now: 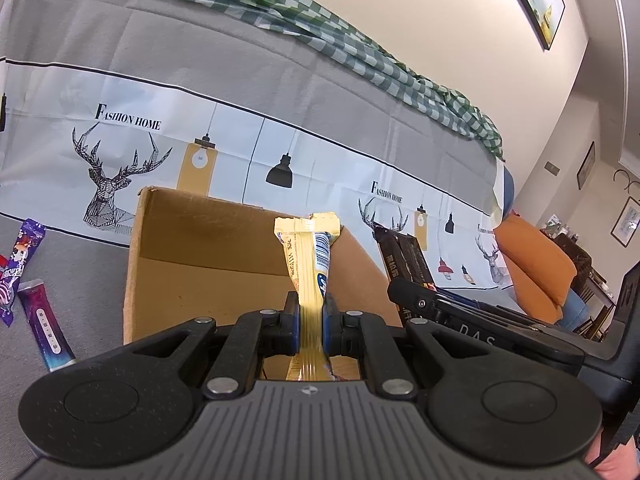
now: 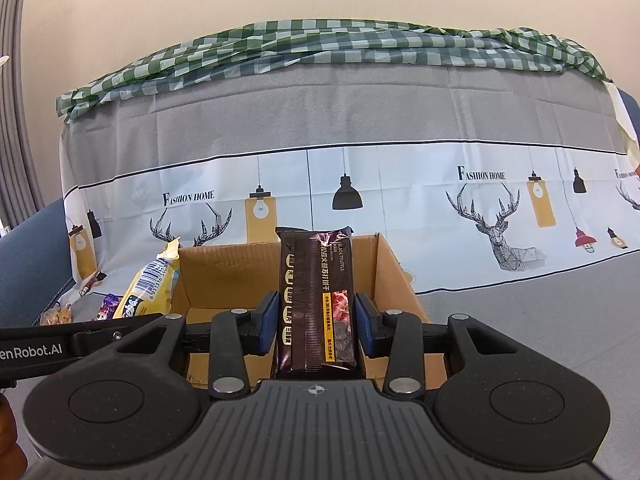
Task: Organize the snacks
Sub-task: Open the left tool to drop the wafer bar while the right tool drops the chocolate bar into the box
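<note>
Left gripper [image 1: 311, 322] pinched hard on a yellow snack packet [image 1: 310, 264], blue pads pressed into its waist so the film creases; held upright above the open cardboard box [image 1: 168, 256], crimped top seal standing free; light, soft, crinkly, likely to slip or crush if squeezed at the seal, so best taken mid-body as now; lower end cut off behind the gripper body, contents unreadable. Further left on the grey cloth, two purple packets [image 1: 28, 276] lying loose, well apart from the box, partly cropped by the frame edge. Right gripper [image 2: 317, 318] set around a dark cracker packet [image 2: 317, 304], pads [image 2: 269, 318] just beside its long edges, apparently touching though a sliver of gap on the right side leaves firm contact unsure; packet upright over the box [image 2: 400, 284], stiffer and flatter than the yellow one, probably brittle inside, glossy wrap prone to sliding; sides the sensible hold. Box floor mostly hidden behind both tools; whether anything lies inside hard to tell. Small snacks at far left of the right view too blurred to name.
</note>
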Motion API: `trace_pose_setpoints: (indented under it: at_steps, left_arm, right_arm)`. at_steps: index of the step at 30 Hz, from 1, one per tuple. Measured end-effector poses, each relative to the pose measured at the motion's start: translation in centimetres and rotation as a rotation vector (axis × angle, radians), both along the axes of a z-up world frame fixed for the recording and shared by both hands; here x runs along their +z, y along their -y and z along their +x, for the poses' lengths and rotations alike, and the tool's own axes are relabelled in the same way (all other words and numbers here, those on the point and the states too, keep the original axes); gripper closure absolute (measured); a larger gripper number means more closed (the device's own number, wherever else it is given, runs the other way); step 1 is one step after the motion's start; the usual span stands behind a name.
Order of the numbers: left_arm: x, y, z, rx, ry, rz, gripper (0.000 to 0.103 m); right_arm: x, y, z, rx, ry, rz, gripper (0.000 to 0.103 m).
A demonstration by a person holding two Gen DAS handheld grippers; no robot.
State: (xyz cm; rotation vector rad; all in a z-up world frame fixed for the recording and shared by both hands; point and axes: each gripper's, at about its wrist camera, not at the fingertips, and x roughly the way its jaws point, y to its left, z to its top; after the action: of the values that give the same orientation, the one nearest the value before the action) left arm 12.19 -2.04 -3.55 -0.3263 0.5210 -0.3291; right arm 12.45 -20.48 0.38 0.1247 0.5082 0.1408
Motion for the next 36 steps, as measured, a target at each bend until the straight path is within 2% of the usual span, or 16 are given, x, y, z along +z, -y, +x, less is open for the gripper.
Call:
trace_pose_setpoints:
  at_steps: [18,20,21,22,23,24,36]
  left_arm:
    - [0.3,0.5,-0.3,-0.043,0.024,-0.006,0.092]
    - [0.2,0.8,-0.2,-0.062,0.011,-0.005,0.082]
    - [0.2,0.9,-0.2,-0.059,0.009,0.001,0.069]
    - [0.2,0.9,-0.3,-0.051,0.013,0.006,0.066]
    - [0.2,0.9,-0.3,-0.047,0.013,0.007,0.066]
    - [0.3,0.8,-0.3,-0.046,0.011,0.003,0.066]
    - [1.6,-0.5,-2.2,-0.034,0.087,0.048,0.067]
  right_arm:
    - [0.1,-0.2,-0.1,-0.016,-0.002,0.003,0.062]
    - [0.1,-0.1,-0.1,-0.022,-0.006,0.003,0.061]
    - [0.1,-0.1,0.0,-0.032,-0.007,0.0,0.06]
    - [0.1,0.0,0.0,-0.048,-0.009,-0.003,0.058]
    - [0.1,0.1,0.0,-0.06,-0.009,0.0,0.051]
    - [0.2,0.3,0.1,-0.072,-0.009,0.011,0.047]
    - [0.2,-0.7,0.3,-0.118,-0.024,0.06,0.044]
